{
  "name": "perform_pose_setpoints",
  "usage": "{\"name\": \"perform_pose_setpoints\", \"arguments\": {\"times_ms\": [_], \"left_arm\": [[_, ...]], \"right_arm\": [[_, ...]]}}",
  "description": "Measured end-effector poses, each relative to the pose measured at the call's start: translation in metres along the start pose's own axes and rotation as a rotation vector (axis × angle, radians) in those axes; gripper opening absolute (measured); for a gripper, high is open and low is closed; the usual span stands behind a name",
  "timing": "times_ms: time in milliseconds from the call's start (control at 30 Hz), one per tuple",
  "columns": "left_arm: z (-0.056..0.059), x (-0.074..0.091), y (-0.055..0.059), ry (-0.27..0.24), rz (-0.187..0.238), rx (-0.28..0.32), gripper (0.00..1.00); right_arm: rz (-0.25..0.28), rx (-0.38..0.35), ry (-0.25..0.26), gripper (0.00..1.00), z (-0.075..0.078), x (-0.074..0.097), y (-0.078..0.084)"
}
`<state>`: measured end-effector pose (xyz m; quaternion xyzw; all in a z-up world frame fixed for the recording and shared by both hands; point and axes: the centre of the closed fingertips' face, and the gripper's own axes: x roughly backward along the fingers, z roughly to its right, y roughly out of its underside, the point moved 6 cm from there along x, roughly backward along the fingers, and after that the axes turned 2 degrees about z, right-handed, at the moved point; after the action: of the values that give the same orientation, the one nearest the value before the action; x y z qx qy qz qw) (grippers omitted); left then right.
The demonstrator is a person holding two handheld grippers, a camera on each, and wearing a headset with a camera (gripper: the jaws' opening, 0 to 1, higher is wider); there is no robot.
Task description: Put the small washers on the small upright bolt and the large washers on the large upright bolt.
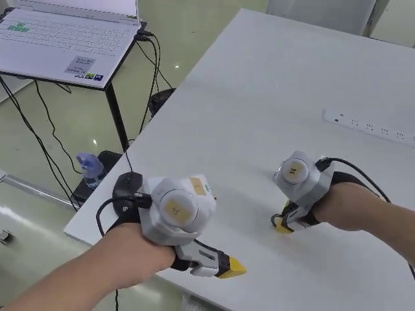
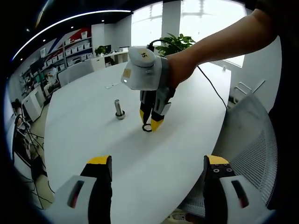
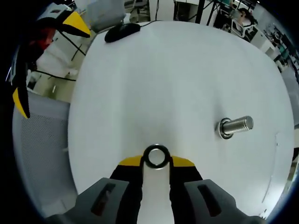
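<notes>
My right gripper point(image 3: 156, 161) is shut on a steel washer point(image 3: 156, 156), a ring held edge to edge between its yellow tips. In the left gripper view the right gripper point(image 2: 152, 123) points down, with the washer point(image 2: 147, 127) at or just above the white table point(image 1: 259, 97). A threaded upright bolt point(image 3: 235, 126) stands on its wide head a short way off, also seen as the bolt point(image 2: 120, 109) just left of that gripper. My left gripper point(image 2: 158, 161) is open with nothing between its jaws, and hovers near the table's front corner point(image 1: 230, 265). The right gripper point(image 1: 282, 225) rests at centre right.
A black mouse point(image 1: 126, 191) lies at the table's near-left corner, behind my left hand. A white power strip point(image 1: 369, 126) lies at the far right. Beyond the left edge, a laptop point(image 1: 65, 32) sits on a stand with hanging cables. A mesh chair point(image 2: 252, 140) stands by the table edge.
</notes>
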<state>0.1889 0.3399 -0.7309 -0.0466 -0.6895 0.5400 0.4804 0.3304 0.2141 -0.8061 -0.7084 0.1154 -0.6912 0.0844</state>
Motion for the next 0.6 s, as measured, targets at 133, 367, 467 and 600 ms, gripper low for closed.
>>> {"name": "perform_pose_setpoints", "arguments": {"times_ms": [133, 367, 467, 600], "left_arm": [[0.001, -0.001, -0.001, 0.004, 0.0, -0.005, 0.8], [0.0, -0.004, -0.003, 0.009, -0.001, -0.015, 0.8], [-0.001, -0.005, -0.004, 0.01, 0.0, -0.014, 0.8], [0.0, -0.006, -0.004, 0.011, -0.002, -0.015, 0.81]], "right_arm": [[-0.019, 0.003, 0.016, 0.2, 0.01, 0.012, 0.008], [-0.036, -0.01, 0.042, 0.21, 0.027, 0.037, 0.018], [-0.033, -0.018, 0.054, 0.21, 0.036, 0.046, 0.02], [-0.032, -0.021, 0.066, 0.21, 0.046, 0.053, 0.02]]}}
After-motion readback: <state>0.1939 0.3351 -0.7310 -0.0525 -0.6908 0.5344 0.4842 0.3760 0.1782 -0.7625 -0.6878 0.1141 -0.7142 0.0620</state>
